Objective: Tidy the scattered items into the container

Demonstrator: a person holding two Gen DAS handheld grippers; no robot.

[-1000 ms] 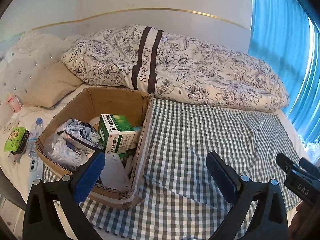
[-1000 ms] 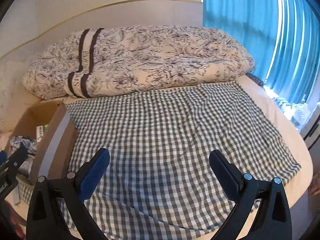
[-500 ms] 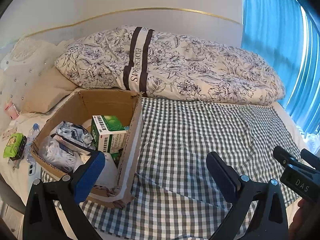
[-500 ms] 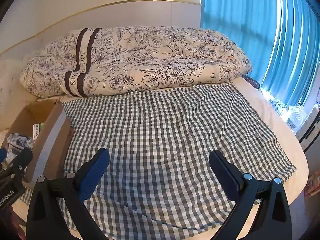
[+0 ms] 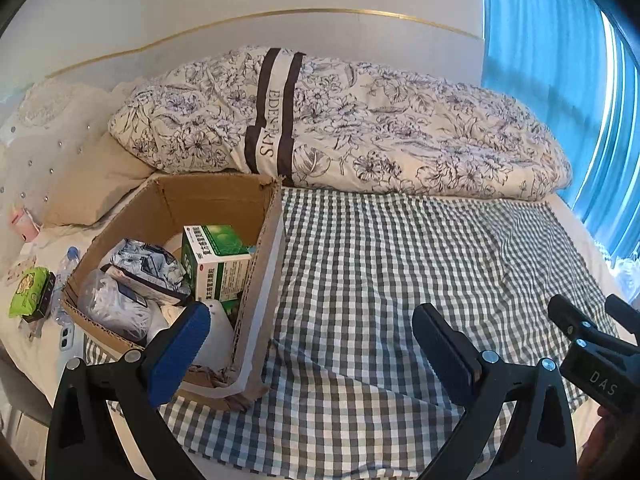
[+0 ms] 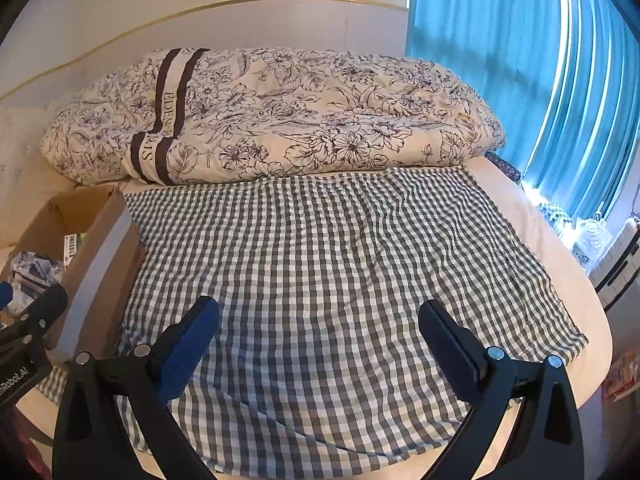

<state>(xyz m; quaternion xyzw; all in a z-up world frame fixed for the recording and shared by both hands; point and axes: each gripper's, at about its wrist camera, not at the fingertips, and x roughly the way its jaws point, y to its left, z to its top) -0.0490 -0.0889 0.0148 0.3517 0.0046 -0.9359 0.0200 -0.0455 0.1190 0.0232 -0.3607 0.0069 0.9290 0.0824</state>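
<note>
1. My left gripper (image 5: pixel 312 344) has its fingers spread wide and holds nothing.
2. My right gripper (image 6: pixel 320 344) is spread wide too, over the checked cloth (image 6: pixel 340 264).
3. The cardboard box (image 5: pixel 264 248) sits left on the cloth, with the green box (image 5: pixel 218 260) and bags inside.
4. The flowery quilt (image 5: pixel 380 128) lies behind.

- You have one cardboard box (image 5: pixel 256 200) on the bed.
- Inside it you can count one green-and-white carton (image 5: pixel 218 258), one patterned pouch (image 5: pixel 146 260) and one clear plastic bag (image 5: pixel 110 310); anything beneath them is hidden.
- One checked cloth (image 6: pixel 340 260) and one floral duvet (image 6: pixel 280 116).
- Left of the box: one green packet (image 5: pixel 28 290), one water bottle (image 5: pixel 68 260).
- Two tongs: left tongs (image 5: pixel 312 346), right tongs (image 6: pixel 320 344).
</note>
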